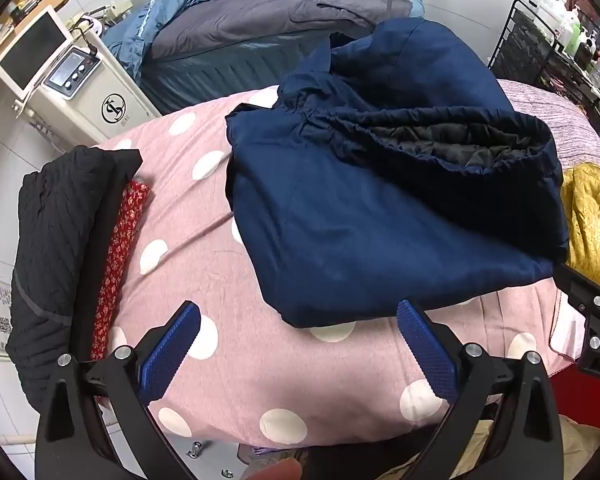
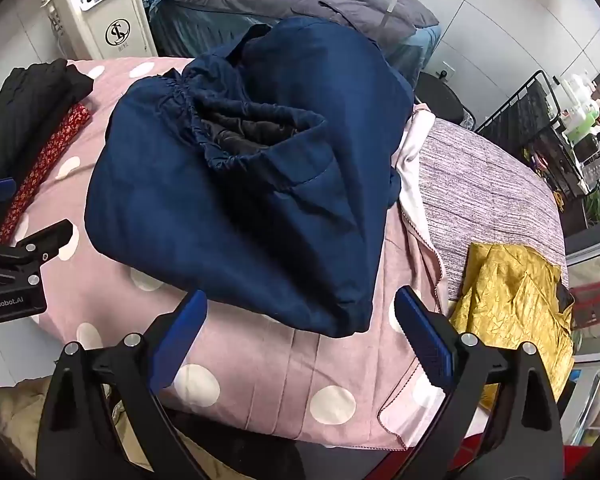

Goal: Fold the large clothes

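Nearest: left tool point(image 1: 298, 322) and right tool point(image 2: 300, 310), both spread wide and empty, poised above the near edge of the pink polka-dot sheet point(image 1: 236, 360) covering the surface. Just beyond: navy quilted garment point(image 2: 236, 200), roughly folded at mid-surface, elastic opening upward. Further out: black folded clothes point(image 1: 60, 240) and red floral cloth point(image 1: 118, 264) left, gold fabric point(image 2: 516, 296) right.

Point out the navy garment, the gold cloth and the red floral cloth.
navy garment point(image 2: 228, 216): right wrist view, flat front panel.
gold cloth point(image 2: 512, 300): right wrist view, crinkled middle.
red floral cloth point(image 1: 118, 256): left wrist view, mid-length of strip.
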Tool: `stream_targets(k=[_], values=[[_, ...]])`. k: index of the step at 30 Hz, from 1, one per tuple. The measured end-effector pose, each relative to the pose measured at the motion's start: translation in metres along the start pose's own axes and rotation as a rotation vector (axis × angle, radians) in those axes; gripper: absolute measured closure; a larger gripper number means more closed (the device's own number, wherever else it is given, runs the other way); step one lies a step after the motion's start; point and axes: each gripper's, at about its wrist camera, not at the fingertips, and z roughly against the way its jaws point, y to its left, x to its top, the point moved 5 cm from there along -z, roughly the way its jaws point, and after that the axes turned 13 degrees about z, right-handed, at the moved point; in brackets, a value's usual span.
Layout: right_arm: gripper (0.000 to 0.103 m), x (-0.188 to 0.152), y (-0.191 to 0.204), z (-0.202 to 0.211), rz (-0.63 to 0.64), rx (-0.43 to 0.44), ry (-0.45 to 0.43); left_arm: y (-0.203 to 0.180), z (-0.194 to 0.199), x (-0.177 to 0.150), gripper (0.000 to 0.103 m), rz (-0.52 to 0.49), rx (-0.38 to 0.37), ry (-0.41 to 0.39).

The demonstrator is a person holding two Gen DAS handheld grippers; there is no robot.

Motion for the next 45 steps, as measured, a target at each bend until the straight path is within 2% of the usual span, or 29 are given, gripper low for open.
stream_targets(k=[4, 5, 30, 45], values=[[0.01, 0.001, -0.002, 0.003, 0.013, -0.016, -0.005, 0.001, 0.001, 0.0, 0.006, 0.002, 0.002, -0.005], [0.01, -0.001, 0.002, -0.004, -0.004, 0.015, 0.005, 0.0, 0.0, 0.0, 0.006, -0.001, 0.007, 0.003], [0.01, -0.003, 0.008, -0.006, 0.01, 0.026, 0.015, 0.006, -0.004, -0.006, 0.006, 0.012, 0.025, 0.021], [0.01, -0.003, 0.009, -0.007, 0.013, 0.03, 0.018, 0.005, -0.004, -0.007, 0.006, 0.017, -0.012, 0.032]])
